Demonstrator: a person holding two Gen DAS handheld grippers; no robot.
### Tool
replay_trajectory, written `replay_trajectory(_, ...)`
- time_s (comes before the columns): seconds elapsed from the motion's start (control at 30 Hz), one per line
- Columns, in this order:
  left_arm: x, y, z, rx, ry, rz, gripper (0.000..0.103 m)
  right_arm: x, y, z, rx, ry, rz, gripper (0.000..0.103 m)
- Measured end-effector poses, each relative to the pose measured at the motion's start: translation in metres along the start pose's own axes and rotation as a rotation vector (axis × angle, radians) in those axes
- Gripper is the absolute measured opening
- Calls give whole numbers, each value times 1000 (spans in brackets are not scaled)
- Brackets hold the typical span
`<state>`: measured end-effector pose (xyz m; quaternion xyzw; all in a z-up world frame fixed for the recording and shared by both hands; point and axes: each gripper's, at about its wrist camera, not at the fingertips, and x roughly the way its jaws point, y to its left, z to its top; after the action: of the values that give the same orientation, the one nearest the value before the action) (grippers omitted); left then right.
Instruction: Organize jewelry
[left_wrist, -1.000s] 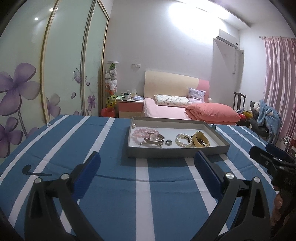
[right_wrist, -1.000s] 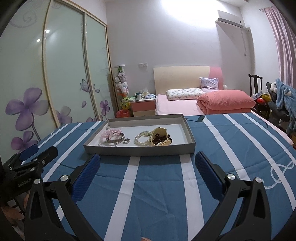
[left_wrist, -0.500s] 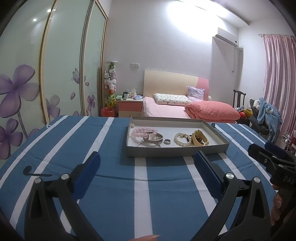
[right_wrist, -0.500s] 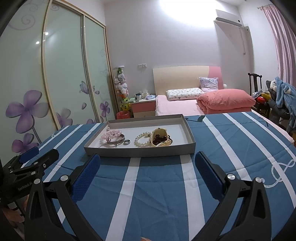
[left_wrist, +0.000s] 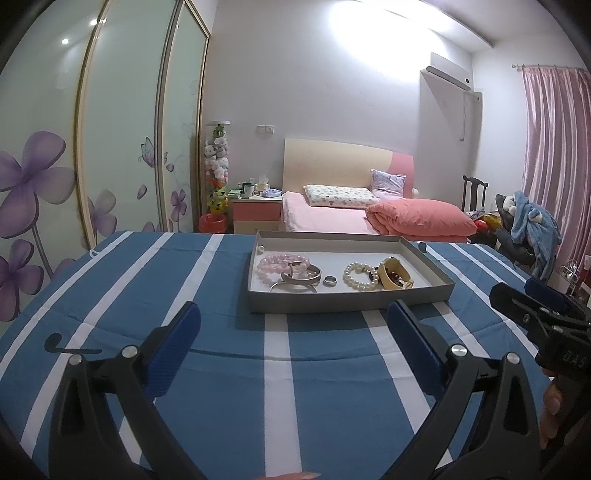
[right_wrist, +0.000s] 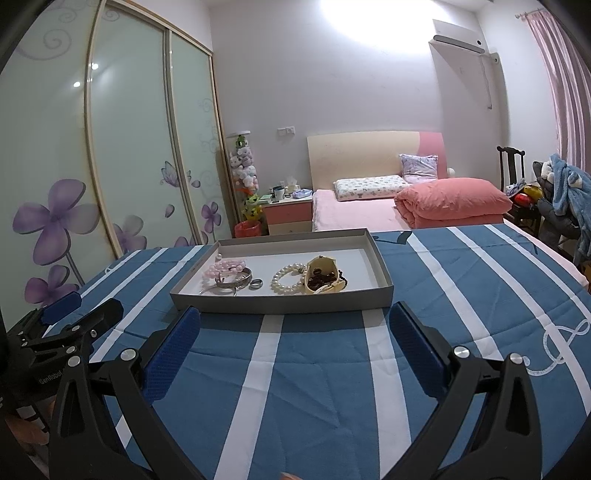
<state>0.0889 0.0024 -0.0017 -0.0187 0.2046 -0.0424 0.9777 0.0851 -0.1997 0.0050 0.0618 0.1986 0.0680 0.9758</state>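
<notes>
Well back from the far edge of the counter (left_wrist: 207, 369), which is covered in a blue cloth with white stripes, sits a shallow grey tray (left_wrist: 347, 304) holding the jewelry. Along the tray's near wall, starting from its left corner, lie a pink bead bracelet (left_wrist: 275, 263), a silver bangle (left_wrist: 301, 277) partly overlapping those beads, a small silver ring (left_wrist: 330, 281), a white pearl bracelet (left_wrist: 360, 276) and a cream pouch (left_wrist: 395, 277). From the right wrist view the pouch (right_wrist: 325, 278) gapes open with dark red beads (right_wrist: 320, 279) inside. A single pearl (left_wrist: 261, 249) rests by the tray's far left corner.

Both tools hover over the near part of the counter, short of the tray and touching nothing. The left hand-held gripper (left_wrist: 293, 334) is released, its blue pads (left_wrist: 173, 347) spread wide with bare striped cloth between them. The right hand-held gripper (right_wrist: 293, 334) is likewise released and empty, its near-side pads (right_wrist: 171, 350) just in front of the tray's near wall (right_wrist: 280, 304). Each tool shows at the edge of the other's view, and a person's fingers (left_wrist: 550, 404) wrap the right one's handle.

Beyond the counter's far edge stand a pink bed (left_wrist: 332, 218) and a wardrobe (left_wrist: 118, 147) with purple flower panels.
</notes>
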Motion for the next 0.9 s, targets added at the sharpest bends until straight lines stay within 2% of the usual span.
replay_trajectory(0.9,3,-4,-2,10,11,-4,99,1,1,-4,2,8,3,101)
